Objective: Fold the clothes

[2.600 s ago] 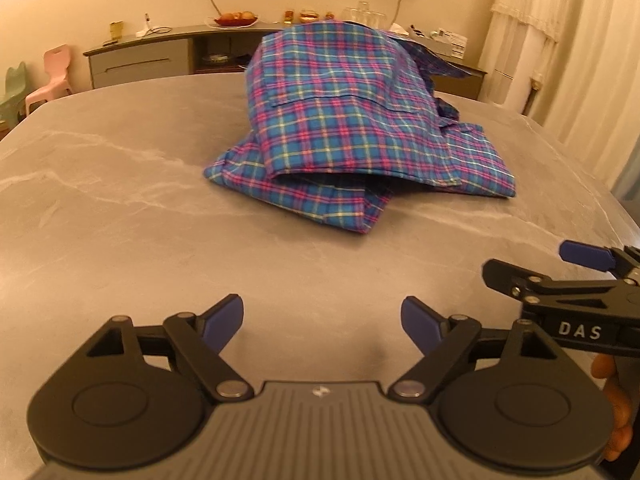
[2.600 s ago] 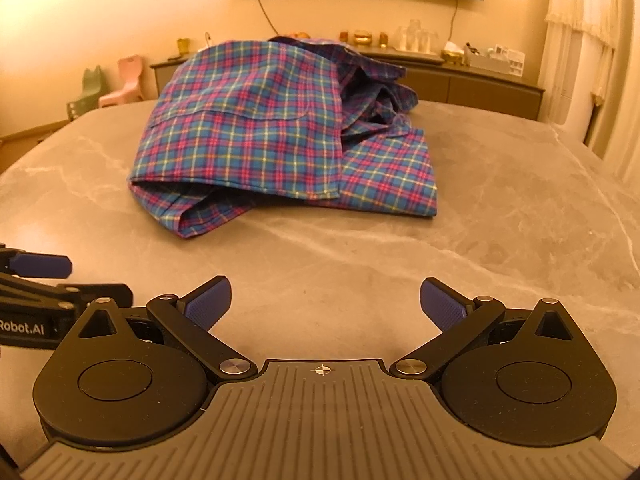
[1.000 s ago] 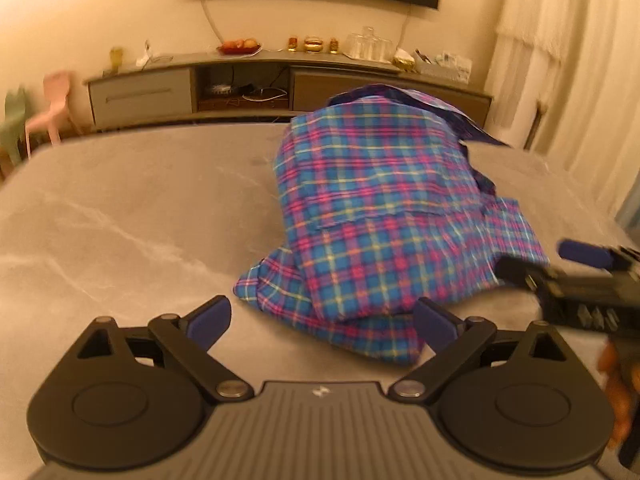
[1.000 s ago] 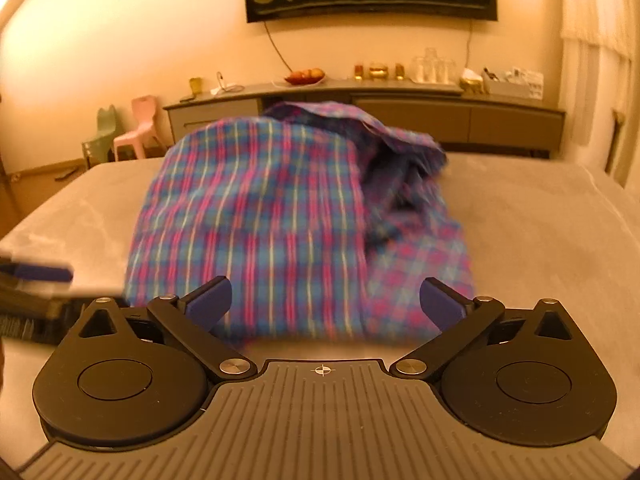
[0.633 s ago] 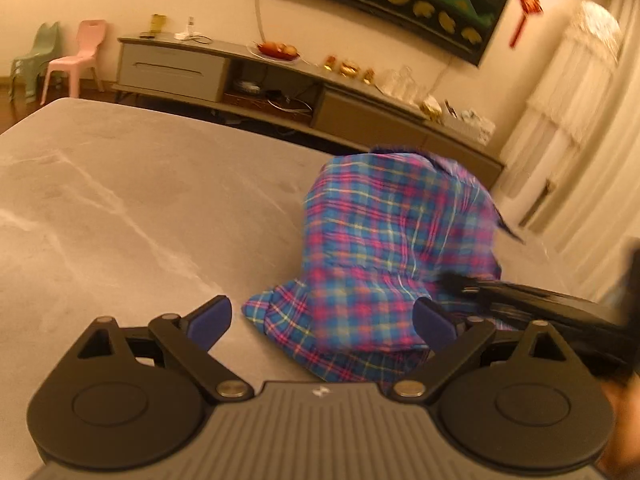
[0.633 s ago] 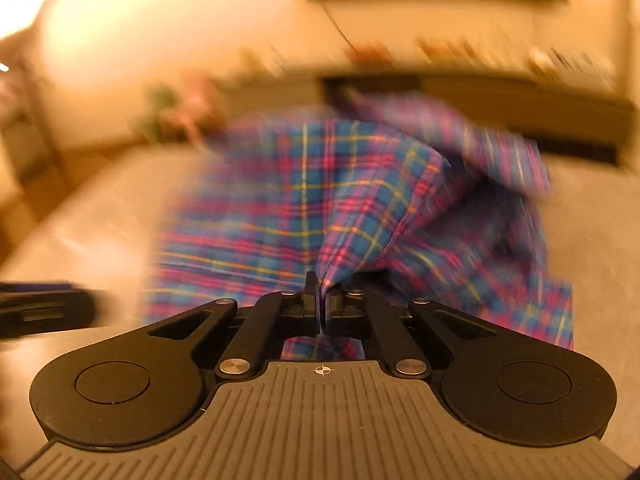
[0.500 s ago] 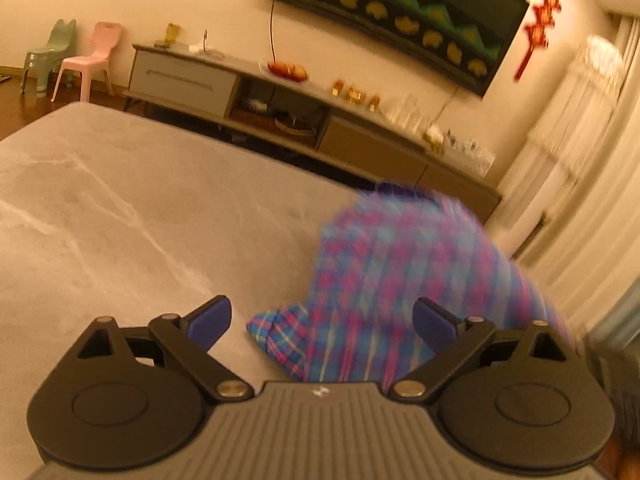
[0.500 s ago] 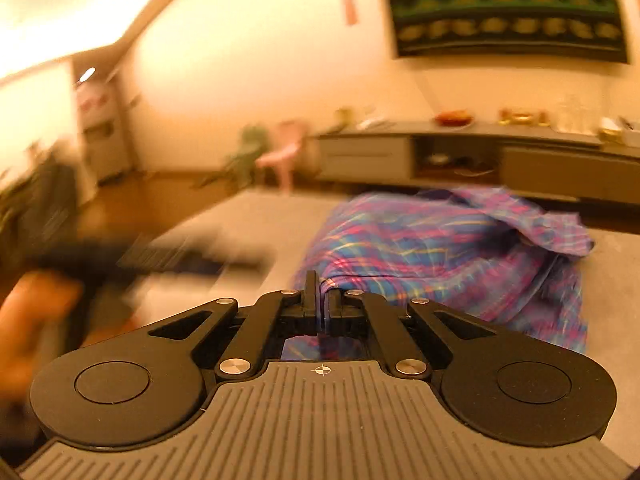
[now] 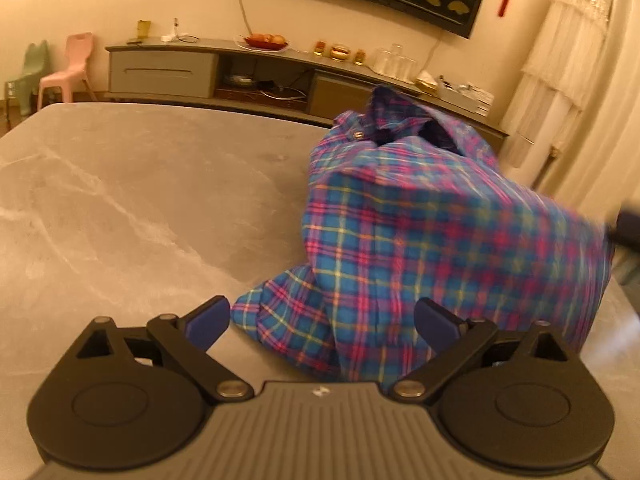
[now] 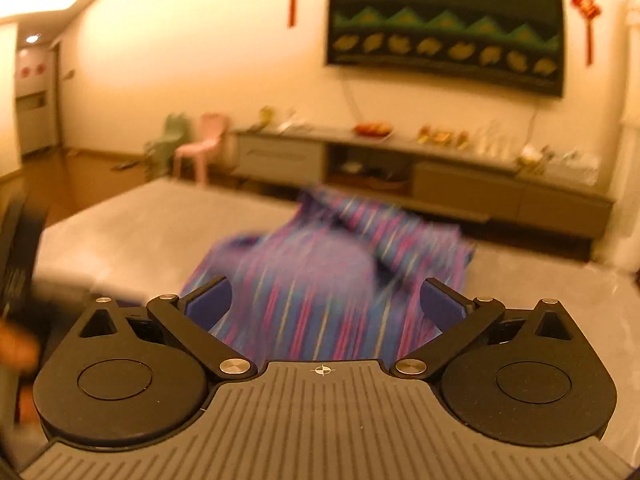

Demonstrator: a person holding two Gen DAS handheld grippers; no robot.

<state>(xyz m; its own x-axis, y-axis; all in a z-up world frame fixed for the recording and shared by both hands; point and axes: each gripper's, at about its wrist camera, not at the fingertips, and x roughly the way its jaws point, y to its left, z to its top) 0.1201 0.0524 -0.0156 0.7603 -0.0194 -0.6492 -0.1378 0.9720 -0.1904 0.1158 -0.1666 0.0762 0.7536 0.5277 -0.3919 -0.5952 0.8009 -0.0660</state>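
On the grey marble table (image 9: 120,184), the plaid shirt (image 9: 420,240) is seen bunched in a loose, uneven heap rather than a flat fold, so most folding is judged outstanding, while the left gripper (image 9: 322,316) and right gripper (image 10: 326,300) are both spread apart, empty.

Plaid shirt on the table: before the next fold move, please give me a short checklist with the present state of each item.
1. Plaid shirt lies on the grey table: ok.
2. Shirt spread flat for folding: not ok, it is bunched in a heap.
3. Left hand-held gripper open and empty: ok.
4. Right hand-held gripper open and empty: ok.
5. Collar or sleeve position clear: cannot tell, the right wrist view is blurred.
6. Bare table beside the shirt: ok, on its left in the left wrist view.
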